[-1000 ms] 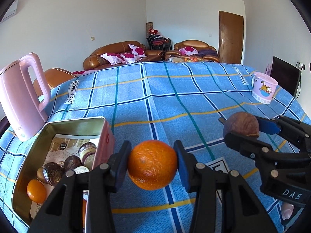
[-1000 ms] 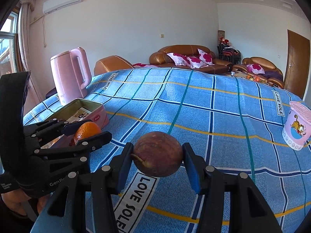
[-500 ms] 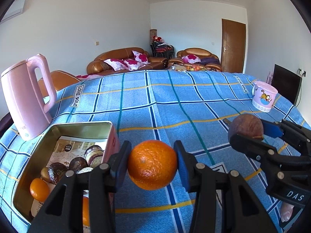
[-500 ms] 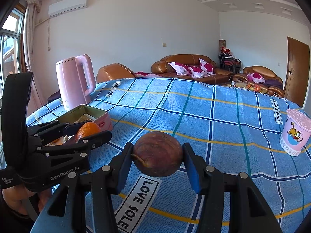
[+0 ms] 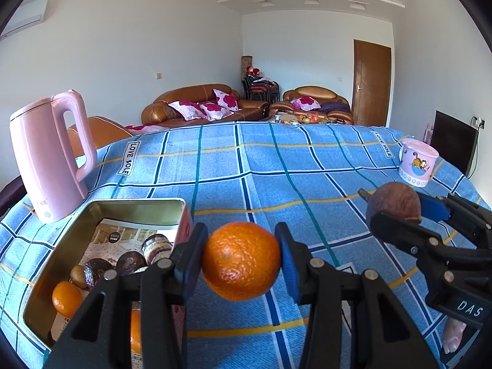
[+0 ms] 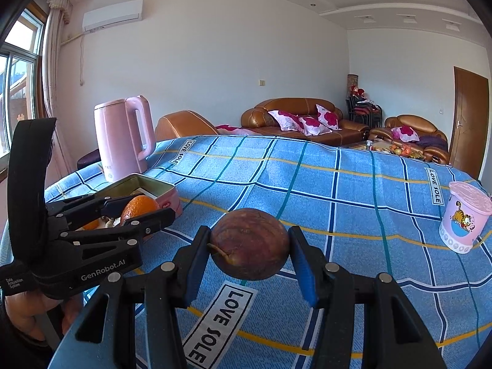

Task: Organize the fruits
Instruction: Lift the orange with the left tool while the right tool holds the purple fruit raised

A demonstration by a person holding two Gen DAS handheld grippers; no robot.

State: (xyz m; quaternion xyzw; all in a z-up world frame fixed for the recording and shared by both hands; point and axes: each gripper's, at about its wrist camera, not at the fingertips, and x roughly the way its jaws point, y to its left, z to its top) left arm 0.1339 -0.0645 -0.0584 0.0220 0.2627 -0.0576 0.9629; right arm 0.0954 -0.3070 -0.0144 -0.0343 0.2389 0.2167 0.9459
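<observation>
The round orange fruit was clamped between the two blue-padded fingers of the left gripper, which held it in the air above the blue checked tablecloth, just right of the open rectangular metal tin. The brown, wrinkled round fruit with a short stem was pinched in the same way between the fingers of the right gripper, also lifted above the cloth, over a white label with the words "LOVE SOLE". Both grippers were side by side, apart from each other. Inside the tin lay a smaller orange fruit, several dark round pieces and a printed paper. Behind the tin stood a pink plastic kettle. Far on the right side of the table stood a pink cup with a cartoon cat.
</observation>
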